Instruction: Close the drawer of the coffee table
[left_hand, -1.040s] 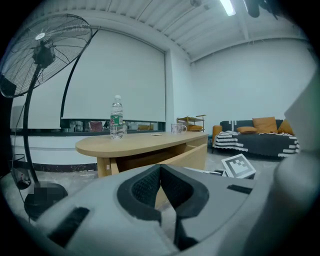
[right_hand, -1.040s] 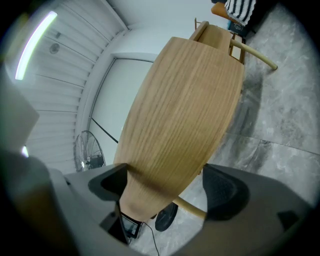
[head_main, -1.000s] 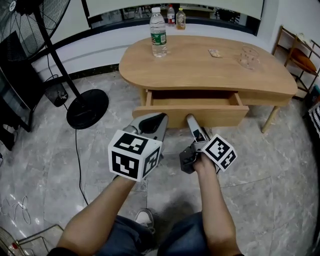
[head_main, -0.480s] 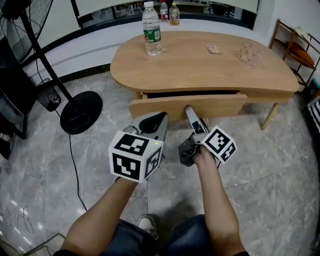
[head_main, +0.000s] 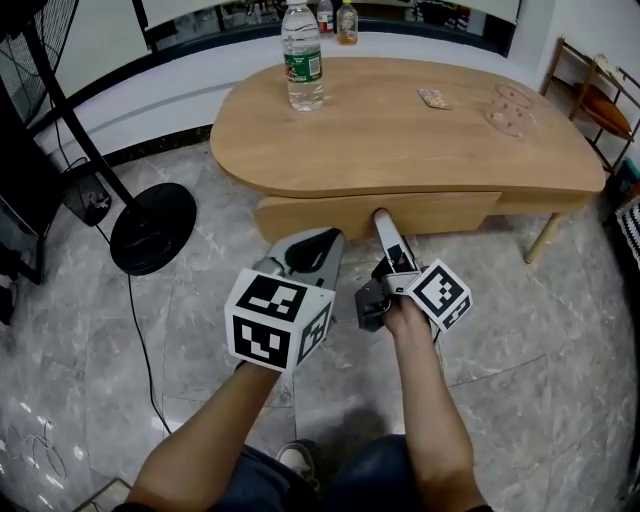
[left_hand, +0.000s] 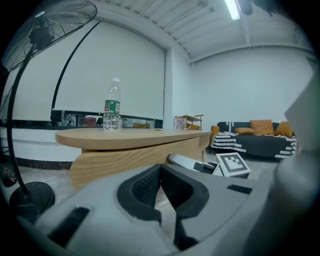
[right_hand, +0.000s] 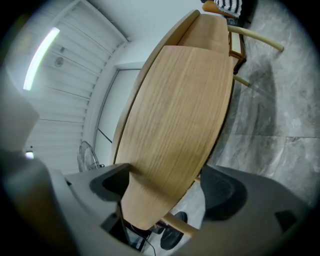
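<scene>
The wooden coffee table (head_main: 400, 130) stands ahead of me, and its drawer front (head_main: 440, 212) sits almost flush under the top. My right gripper (head_main: 383, 225) is rolled on its side with its upper fingertip against the drawer front. In the right gripper view its jaws are wide and closing, and the drawer front (right_hand: 175, 130) fills the gap between the pads. The pads do not visibly press on it. My left gripper (head_main: 318, 245) hangs shut and empty just short of the drawer front (left_hand: 130, 160), to the left of the right gripper (left_hand: 200, 165).
On the table top stand a water bottle (head_main: 302, 60), a clear glass (head_main: 510, 105) and a small wrapper (head_main: 432, 98). A floor fan's round base (head_main: 152, 225) with its cable lies at the left. A wooden rack (head_main: 590, 100) stands at the right, and a sofa (left_hand: 260, 140) lies beyond.
The drawer has slid from well open to almost flush with the table. Both grippers have moved forward toward the table, the right fingertip staying on the drawer front.
</scene>
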